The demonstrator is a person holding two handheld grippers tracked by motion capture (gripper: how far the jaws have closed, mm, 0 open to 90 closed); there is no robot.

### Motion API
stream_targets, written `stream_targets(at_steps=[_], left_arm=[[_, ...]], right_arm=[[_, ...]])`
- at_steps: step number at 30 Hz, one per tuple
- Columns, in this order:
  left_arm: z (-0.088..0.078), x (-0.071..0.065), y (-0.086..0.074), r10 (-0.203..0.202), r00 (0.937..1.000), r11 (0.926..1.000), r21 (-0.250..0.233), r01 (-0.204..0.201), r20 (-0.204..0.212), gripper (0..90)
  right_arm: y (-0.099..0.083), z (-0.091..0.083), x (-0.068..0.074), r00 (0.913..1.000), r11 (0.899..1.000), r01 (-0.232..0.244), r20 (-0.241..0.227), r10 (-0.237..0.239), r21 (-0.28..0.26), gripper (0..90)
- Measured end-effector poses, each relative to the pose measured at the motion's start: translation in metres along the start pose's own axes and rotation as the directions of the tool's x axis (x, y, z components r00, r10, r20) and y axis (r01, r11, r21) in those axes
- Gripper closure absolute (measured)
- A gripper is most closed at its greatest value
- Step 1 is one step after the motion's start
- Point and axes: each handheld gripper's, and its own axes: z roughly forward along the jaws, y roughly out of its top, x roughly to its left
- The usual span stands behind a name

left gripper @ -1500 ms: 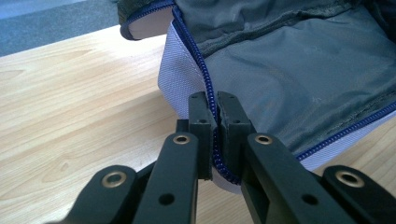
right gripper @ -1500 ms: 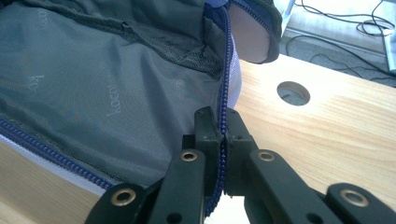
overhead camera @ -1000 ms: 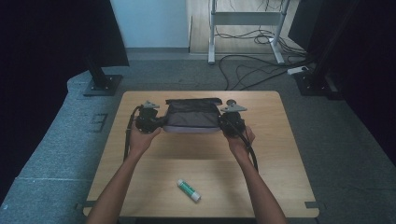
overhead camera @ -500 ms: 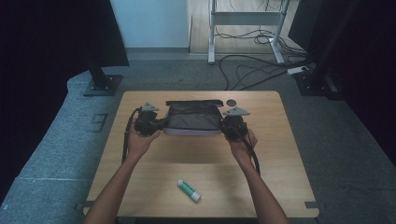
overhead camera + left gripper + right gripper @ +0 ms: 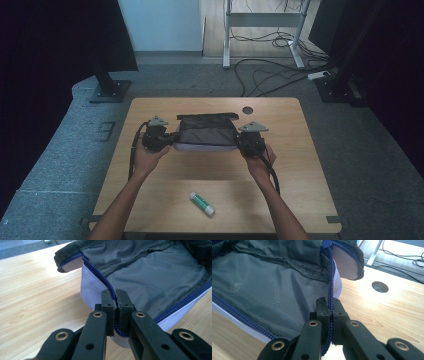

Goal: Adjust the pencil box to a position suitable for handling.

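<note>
An open pouch (image 5: 206, 132) with pale lilac walls, a blue zipper and grey lining lies at the middle of the wooden table (image 5: 165, 170). My left gripper (image 5: 172, 139) is shut on the pouch's left zipper edge (image 5: 113, 315); its jaws pinch the blue teeth. At the other end my right gripper (image 5: 239, 142) is shut on the right zipper edge (image 5: 330, 312). The grey lining (image 5: 155, 277) shows between both rims, and its inside (image 5: 262, 290) looks empty where visible.
A white and green glue stick (image 5: 202, 204) lies near the table's front edge. A round cable hole (image 5: 247, 110) sits behind the pouch on the right, also seen as the hole (image 5: 379, 286). Black stands and cables occupy the floor beyond the table.
The pouch with both grippers has shifted slightly toward the near side of the table. The grips on its two ends look the same.
</note>
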Motion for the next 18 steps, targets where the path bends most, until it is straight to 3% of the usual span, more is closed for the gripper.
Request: stream_targets(at_steps=[11, 18], left_arm=[[0.002, -0.003, -0.008, 0.002, 0.9999, 1.0000, 0.006, -0.002, 0.011, 86.8], [0.003, -0.003, -0.021, -0.010, 0.9994, 0.9999, 0.010, 0.010, 0.034, 86.7]], right_arm=[[-0.012, -0.002, 0.001, 0.9996, 1.000, -0.024, -0.012, 0.024, -0.003, 86.6], [-0.020, -0.006, 0.006, 0.9996, 1.000, -0.021, -0.017, 0.021, -0.004, 86.5]])
